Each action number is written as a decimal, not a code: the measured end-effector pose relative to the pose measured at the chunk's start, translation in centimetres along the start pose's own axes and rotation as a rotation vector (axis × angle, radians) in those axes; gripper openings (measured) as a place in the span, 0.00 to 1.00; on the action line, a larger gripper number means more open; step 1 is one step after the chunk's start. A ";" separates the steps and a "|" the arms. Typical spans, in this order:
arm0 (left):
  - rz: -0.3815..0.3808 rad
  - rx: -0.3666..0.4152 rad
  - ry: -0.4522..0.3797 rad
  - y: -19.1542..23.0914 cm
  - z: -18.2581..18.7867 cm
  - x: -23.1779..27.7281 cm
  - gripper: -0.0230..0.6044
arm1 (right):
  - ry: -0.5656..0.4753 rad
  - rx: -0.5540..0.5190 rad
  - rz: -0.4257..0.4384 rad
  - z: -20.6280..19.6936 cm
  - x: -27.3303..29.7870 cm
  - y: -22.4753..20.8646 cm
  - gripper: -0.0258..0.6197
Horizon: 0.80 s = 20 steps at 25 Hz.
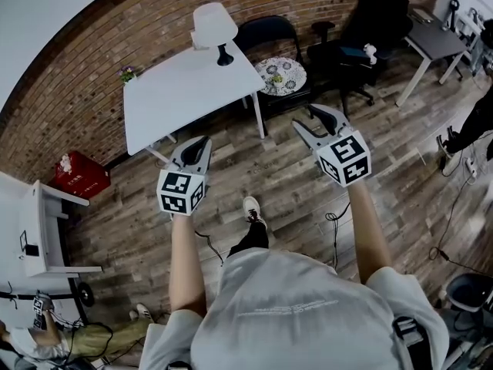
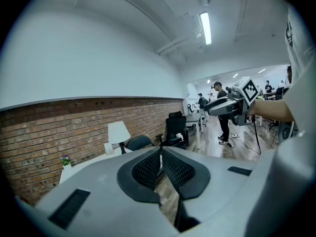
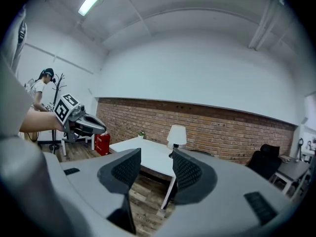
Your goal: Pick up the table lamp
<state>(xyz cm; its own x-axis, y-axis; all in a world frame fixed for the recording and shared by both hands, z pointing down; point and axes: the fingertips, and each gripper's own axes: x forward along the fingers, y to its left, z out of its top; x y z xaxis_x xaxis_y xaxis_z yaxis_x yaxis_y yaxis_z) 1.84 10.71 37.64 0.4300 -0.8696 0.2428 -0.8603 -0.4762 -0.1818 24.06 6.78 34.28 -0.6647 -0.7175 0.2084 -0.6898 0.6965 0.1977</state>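
Note:
The table lamp (image 1: pixel 215 26) has a white shade and a black foot, and stands at the far corner of a white table (image 1: pixel 177 99) against the brick wall. Both grippers hang in the air over the wooden floor, well short of the table. My left gripper (image 1: pixel 202 143) is shut with nothing in it; its jaws meet in the left gripper view (image 2: pixel 161 151), where the lamp (image 2: pixel 118 133) shows far off to the left. My right gripper (image 1: pixel 312 119) is open and empty. In the right gripper view (image 3: pixel 156 158) the lamp (image 3: pixel 177 135) stands just beyond the gap between the jaws.
A small potted plant (image 1: pixel 128 73) sits at the table's left back corner. A black chair with a patterned cushion (image 1: pixel 281 75) and an office chair (image 1: pixel 370 29) stand right of the table. A red box (image 1: pixel 80 175) lies left. Cables (image 1: pixel 333 220) trail on the floor.

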 end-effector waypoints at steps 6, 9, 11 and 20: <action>0.000 -0.025 -0.008 4.1 -0.7 4.1 0.07 | 0.016 -0.022 0.007 0.6 5.3 -1.9 0.35; -0.006 -0.033 -0.005 6.2 -1.1 6.5 0.07 | 0.018 -0.016 0.006 0.8 8.2 -3.2 0.35; -0.009 -0.040 -0.002 7.8 -1.4 7.9 0.07 | 0.029 -0.015 0.007 0.9 10.3 -3.9 0.35; -0.017 -0.082 0.011 16.8 -2.4 13.7 0.07 | 0.084 -0.010 0.027 2.0 20.9 -6.2 0.35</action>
<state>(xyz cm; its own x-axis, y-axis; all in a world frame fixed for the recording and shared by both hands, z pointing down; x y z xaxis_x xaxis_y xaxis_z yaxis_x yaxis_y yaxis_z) -7.37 -8.92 40.23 0.4421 -0.8597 0.2558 -0.8726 -0.4782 -0.0990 13.90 -12.54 35.49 -0.6560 -0.6955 0.2933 -0.6692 0.7156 0.2002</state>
